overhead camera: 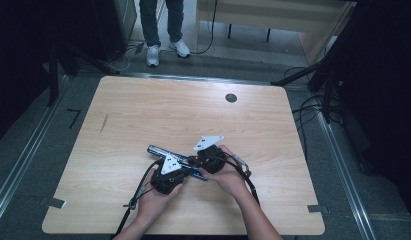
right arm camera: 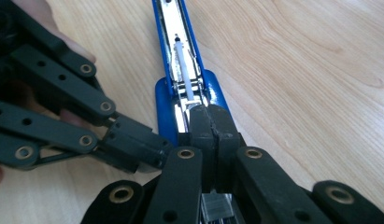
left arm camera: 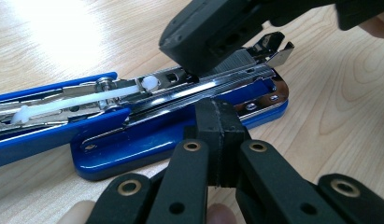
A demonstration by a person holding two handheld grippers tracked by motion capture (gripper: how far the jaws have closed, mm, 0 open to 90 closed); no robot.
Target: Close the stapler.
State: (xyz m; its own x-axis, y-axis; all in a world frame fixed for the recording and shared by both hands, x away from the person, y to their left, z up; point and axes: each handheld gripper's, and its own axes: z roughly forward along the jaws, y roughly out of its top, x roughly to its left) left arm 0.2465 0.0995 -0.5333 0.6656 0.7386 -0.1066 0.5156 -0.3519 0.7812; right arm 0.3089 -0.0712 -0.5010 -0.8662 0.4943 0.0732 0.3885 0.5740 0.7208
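One table (overhead camera: 143,110) carries the whole job, and most of its wooden top lies bare: wide open room to the far side and to the left and right, with the work crowded toward the near edge at the middle. On it lies a blue stapler (overhead camera: 163,152), opened out flat with its lid swung back to the far left and its base (left arm camera: 147,140) resting on the wood, well clear of every table edge. The left gripper (left arm camera: 221,140) sits at the near side of the base with its jaws brought together, pads touching; whether they pinch the base rim or merely press against it cannot be told. The right gripper (right arm camera: 209,128) comes in over the metal staple channel (left arm camera: 217,84), jaws likewise closed flat on each other, and a strip of staples (right arm camera: 217,207) shows low between its links; a grip on that strip seems likely but is not plain. The white pusher rod (right arm camera: 185,70) runs along the open channel. Judged step: loading staples, with the strip at or just in the channel's front end. The next move calls for keeping the base steady on the left while the right settles the strip level in the channel, then folding the lid down. A small dark round spot (overhead camera: 231,98) far right is no obstacle.
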